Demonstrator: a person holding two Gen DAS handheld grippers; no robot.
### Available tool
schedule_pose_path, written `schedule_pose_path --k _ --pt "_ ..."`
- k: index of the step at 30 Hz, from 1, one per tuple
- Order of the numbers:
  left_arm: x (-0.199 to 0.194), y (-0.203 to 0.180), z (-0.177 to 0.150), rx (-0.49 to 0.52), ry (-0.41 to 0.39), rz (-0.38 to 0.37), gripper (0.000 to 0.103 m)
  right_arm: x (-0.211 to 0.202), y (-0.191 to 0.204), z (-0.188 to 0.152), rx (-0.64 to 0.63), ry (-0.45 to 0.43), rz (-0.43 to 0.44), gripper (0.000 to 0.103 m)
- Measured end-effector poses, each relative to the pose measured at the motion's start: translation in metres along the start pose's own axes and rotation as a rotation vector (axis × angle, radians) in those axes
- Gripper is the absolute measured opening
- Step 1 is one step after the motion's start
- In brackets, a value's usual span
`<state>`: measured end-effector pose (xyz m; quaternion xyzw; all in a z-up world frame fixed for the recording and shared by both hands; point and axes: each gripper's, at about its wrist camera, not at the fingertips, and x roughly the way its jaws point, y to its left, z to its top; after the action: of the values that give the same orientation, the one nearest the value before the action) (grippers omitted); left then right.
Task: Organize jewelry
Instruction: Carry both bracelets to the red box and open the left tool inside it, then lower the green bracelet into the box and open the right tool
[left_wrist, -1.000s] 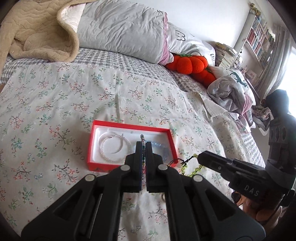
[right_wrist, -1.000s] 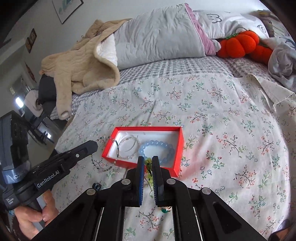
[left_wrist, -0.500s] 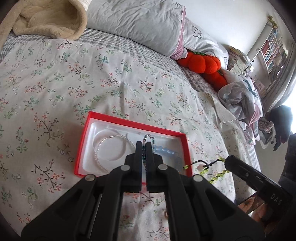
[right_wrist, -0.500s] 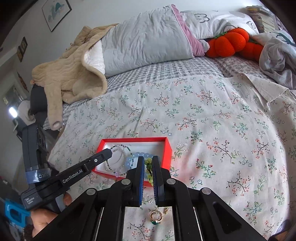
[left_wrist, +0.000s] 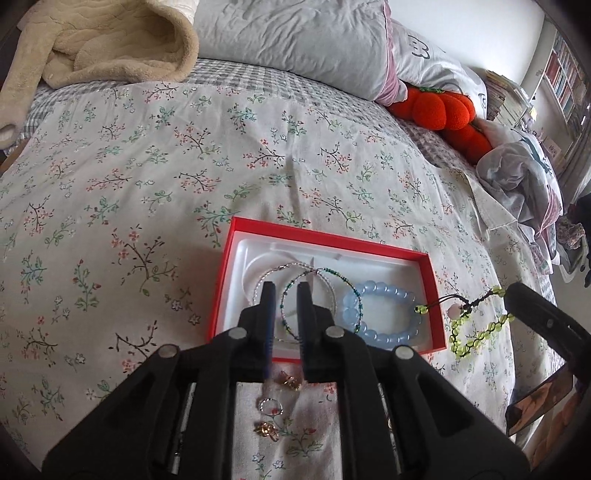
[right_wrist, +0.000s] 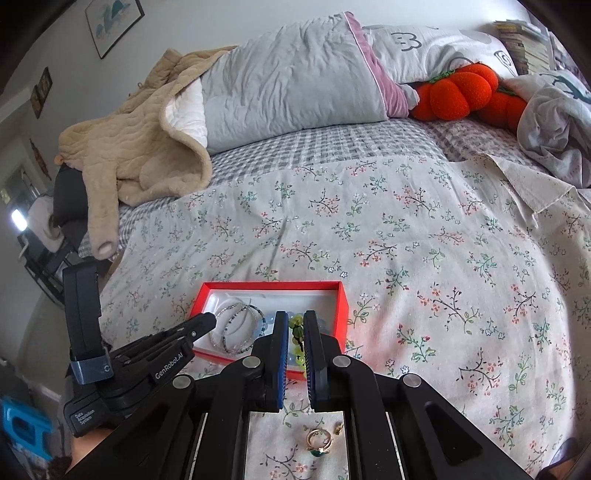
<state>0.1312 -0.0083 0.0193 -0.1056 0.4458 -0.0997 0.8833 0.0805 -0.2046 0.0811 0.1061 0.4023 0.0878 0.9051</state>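
The left gripper (left_wrist: 283, 295) hangs over the shallow red cardboard box with white liner (left_wrist: 236, 258) with its fingers parted and nothing between them; the thin dark-green beaded bangle (left_wrist: 321, 275) lies in the box on a silver wire bangle (left_wrist: 271, 271). The right gripper (right_wrist: 295, 332) pinches the yellow-green bead bracelet on dark cord (left_wrist: 476, 325), which dangles just off the box's right wall. Judged step: drop it in. Best carried over the free space beside the pale-blue round-bead bracelet (left_wrist: 384, 314), lowered until the beads rest, then let go, so the cord doesn't catch the rim. Small gold rings (left_wrist: 288, 380) lie on the floral bedsheet (left_wrist: 147, 184) near the box, not yet sorted.
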Motion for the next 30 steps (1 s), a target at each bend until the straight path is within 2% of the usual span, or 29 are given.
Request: schedule_pose_path --k 7,12,14,18,26,30 --pt "-0.018 0.004 -0.002 0.025 -0.012 0.029 0.044 0.003 0.015 0.007 -0.022 -0.023 -0.022 0.008" --pt "-0.028 0.011 -0.005 0.031 -0.005 0.059 0.05 0.008 0.034 0.015 -0.041 -0.043 0.023 0.008" --pt "-0.029 0.014 -0.006 0.032 0.001 0.075 0.056 0.011 0.043 0.017 -0.052 -0.048 0.061 0.008" --pt "-0.029 0.02 -0.009 0.03 0.017 0.092 0.057 0.027 0.051 0.018 -0.081 -0.038 0.079 0.008" --pt "-0.025 0.02 -0.013 0.055 0.036 0.118 0.057 0.063 0.015 0.01 -0.042 0.046 -0.041 0.009" --pt "-0.027 0.015 -0.013 0.064 0.037 0.117 0.058 0.062 0.003 0.007 -0.013 0.071 -0.05 0.011"
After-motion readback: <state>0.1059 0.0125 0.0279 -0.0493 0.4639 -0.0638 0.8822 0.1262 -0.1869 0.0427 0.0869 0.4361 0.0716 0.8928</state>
